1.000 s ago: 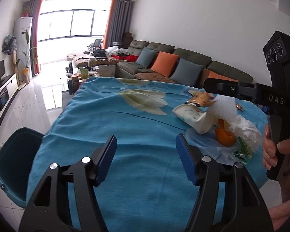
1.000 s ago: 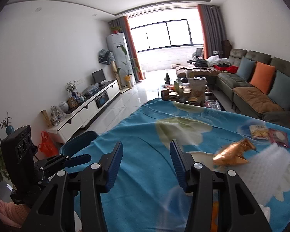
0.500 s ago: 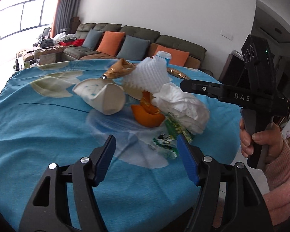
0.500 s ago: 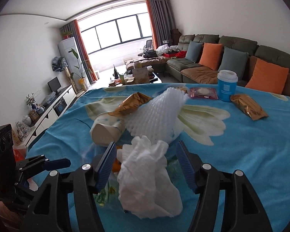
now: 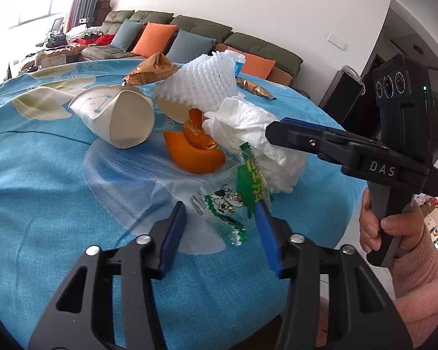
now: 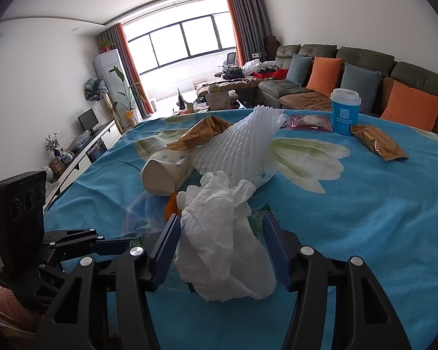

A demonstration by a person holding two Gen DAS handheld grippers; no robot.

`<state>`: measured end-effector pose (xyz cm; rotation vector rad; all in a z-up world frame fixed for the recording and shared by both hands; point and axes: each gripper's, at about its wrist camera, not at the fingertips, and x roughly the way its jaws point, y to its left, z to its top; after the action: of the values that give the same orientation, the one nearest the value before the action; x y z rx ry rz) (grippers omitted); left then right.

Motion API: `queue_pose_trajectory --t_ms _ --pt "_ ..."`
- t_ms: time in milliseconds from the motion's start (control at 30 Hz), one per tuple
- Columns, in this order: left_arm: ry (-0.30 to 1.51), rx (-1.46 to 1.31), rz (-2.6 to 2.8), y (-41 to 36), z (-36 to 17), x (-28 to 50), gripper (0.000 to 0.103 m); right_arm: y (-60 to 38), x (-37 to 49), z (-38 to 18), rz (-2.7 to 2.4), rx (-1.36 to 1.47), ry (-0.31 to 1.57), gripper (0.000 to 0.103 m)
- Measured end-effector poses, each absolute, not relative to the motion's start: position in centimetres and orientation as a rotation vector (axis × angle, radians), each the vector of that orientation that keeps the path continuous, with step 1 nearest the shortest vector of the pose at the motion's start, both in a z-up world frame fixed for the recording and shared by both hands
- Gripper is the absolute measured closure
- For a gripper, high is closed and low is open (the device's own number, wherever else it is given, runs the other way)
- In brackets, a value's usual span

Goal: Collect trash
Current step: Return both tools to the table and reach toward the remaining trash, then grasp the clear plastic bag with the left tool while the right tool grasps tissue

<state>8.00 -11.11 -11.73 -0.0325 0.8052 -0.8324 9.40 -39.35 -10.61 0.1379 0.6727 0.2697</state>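
We hold the left gripper point(image 5: 220, 230) with its fingers spread, low over the blue cloth point(image 5: 43, 189). A green-printed wrapper point(image 5: 233, 201) lies in the gap between them, its far end reaching beyond the tips; neither pad touches it as far as we can tell. Just beyond the tips sits orange peel point(image 5: 194, 151), and left of that a crushed paper cup point(image 5: 116, 119) lies on its side. Farther out is a white foam net point(image 5: 201, 81), with a gold packet point(image 5: 151, 70) to its left.

Our right gripper point(image 6: 222, 245) is also spread, and a crumpled tissue point(image 6: 219, 233) lies between its fingers, filling most of the gap. We cannot tell whether the pads touch it. Ahead of these tips the foam net point(image 6: 242, 143) stretches away, with the cup point(image 6: 163, 172) to its left. Far out to the right stand a blue cup point(image 6: 345, 110), a second gold packet point(image 6: 376, 143) and a pink packet point(image 6: 309, 122).
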Motion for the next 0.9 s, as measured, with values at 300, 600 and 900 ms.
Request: queue_pose_trajectory --t_ms 300,600,900 --pt "0.801 -0.052 -0.839 -10.3 -11.5 7.4 0.072 -39.0 9.2 -10.3 0.299 0.127 0.676 0.087" --pt "0.761 -0.065 -0.812 -8.1 -10.4 6.6 0.076 -39.1 8.6 -8.7 0.297 0.117 0.637 0.088" --pt "0.71 -0.087 -0.758 -5.0 -8.9 6.4 0.076 -39.4 8.3 -7.4 0.319 0.161 0.604 0.085"
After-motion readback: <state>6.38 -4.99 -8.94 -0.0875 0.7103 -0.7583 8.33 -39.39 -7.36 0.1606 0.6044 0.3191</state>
